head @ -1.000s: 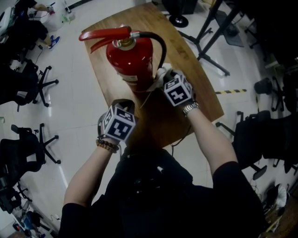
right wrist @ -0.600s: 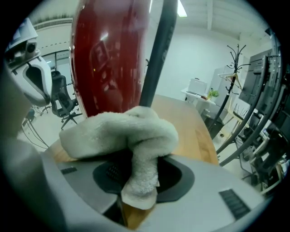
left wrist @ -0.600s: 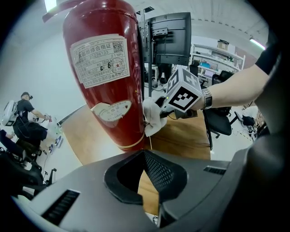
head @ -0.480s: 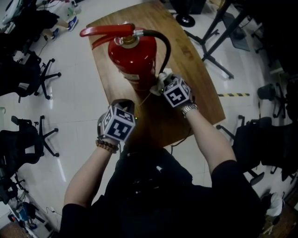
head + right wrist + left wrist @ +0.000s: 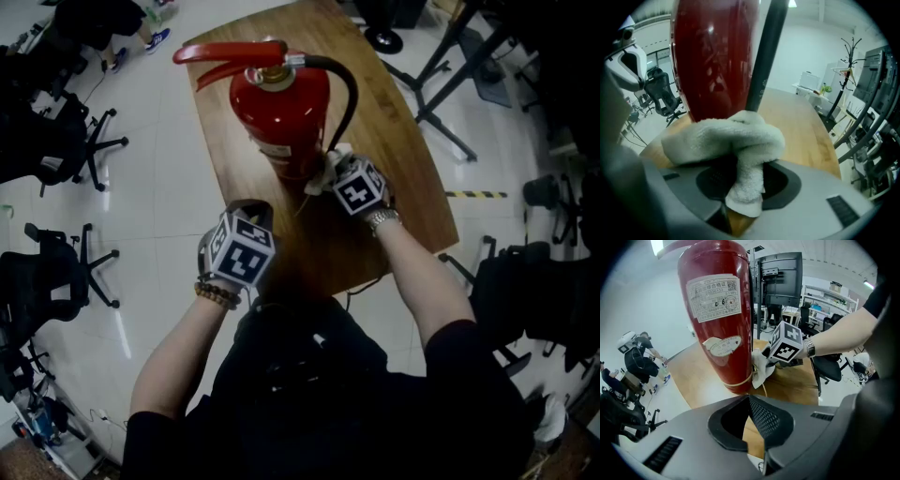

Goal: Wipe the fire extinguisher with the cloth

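Observation:
A red fire extinguisher stands upright on the wooden table, its black hose curving down the right side. My right gripper is shut on a white cloth and presses it against the low right side of the cylinder, by the hose. From the right gripper view, the bunched cloth sits between the jaws, with the red body and hose right behind it. My left gripper hangs shut and empty near the table's front edge, short of the extinguisher.
Black office chairs stand on the white floor to the left. Black stand legs rise beyond the table at the upper right. A yellow-black tape strip marks the floor on the right.
My right gripper has slid the cloth down the extinguisher's side toward its base. The left gripper has stayed where it was.

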Demonstrator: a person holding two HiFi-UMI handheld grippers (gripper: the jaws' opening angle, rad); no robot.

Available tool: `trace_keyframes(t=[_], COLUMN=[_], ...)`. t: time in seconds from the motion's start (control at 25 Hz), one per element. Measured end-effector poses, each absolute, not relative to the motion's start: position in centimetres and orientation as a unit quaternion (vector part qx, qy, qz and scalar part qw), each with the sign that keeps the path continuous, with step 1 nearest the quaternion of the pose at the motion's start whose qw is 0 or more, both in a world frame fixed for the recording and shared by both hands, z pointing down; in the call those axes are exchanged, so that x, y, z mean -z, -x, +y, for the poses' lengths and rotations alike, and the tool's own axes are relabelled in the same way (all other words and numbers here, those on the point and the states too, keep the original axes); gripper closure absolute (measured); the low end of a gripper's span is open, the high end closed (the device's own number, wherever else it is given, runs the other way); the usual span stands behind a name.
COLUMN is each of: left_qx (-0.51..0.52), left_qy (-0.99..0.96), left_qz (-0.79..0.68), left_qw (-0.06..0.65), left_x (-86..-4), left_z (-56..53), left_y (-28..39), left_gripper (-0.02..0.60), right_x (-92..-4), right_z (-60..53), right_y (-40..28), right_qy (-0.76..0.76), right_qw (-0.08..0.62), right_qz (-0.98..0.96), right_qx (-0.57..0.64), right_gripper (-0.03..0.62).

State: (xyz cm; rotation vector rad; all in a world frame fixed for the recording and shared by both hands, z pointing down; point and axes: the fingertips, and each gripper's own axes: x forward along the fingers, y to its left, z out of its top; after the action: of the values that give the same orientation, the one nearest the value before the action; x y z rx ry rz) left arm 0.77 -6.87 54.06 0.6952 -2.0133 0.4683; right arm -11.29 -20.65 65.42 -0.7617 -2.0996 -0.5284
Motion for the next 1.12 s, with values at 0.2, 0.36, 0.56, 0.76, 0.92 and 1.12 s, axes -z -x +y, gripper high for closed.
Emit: trace_keyframes(t=[0.2, 0.36, 0.56, 0.76, 0.92, 1.12], left_qx=[-0.19, -0.19, -0.192, -0.196, -0.2, -0.195], left_qy=[-0.293, -0.303, -0.315, -0.332, -0.348, -0.358], left_qz=[-0.82, -0.823, -0.829, -0.834, -0.834, -0.838], left_qw=[0.454, 0.441, 0.419, 0.395, 0.379, 0.363], left_x=[-53.8, -52.9, -51.1, -49.5, -48.7, -47.9], left_z=[-6.7, -6.2, -5.2, -4.5, -4.6, -5.4], left_y=[-0.9, -1.2, -1.7, -2.2, -2.7, -3.2], left_gripper=[0.581, 0.581, 0.581, 0.581, 0.581, 0.581], right_x=[-65.8, -64.7, -59.1, -50.4, -43.6, -36.5], right_z=[-21.2, -23.2, -26.3, -27.5, -27.0, -26.1], right_y=[10.9, 9.8, 9.3, 9.6, 9.8, 9.8], right_qy=[0.292, 0.262, 0.222, 0.2, 0.186, 0.183], right_qw=[0.429, 0.442, 0.413, 0.342, 0.288, 0.234], right_qz=[-0.829, -0.835, -0.863, -0.897, -0.918, -0.927], right_qx=[0.206, 0.195, 0.188, 0.194, 0.199, 0.229], right_gripper=[0.434, 0.434, 0.434, 0.434, 0.434, 0.434])
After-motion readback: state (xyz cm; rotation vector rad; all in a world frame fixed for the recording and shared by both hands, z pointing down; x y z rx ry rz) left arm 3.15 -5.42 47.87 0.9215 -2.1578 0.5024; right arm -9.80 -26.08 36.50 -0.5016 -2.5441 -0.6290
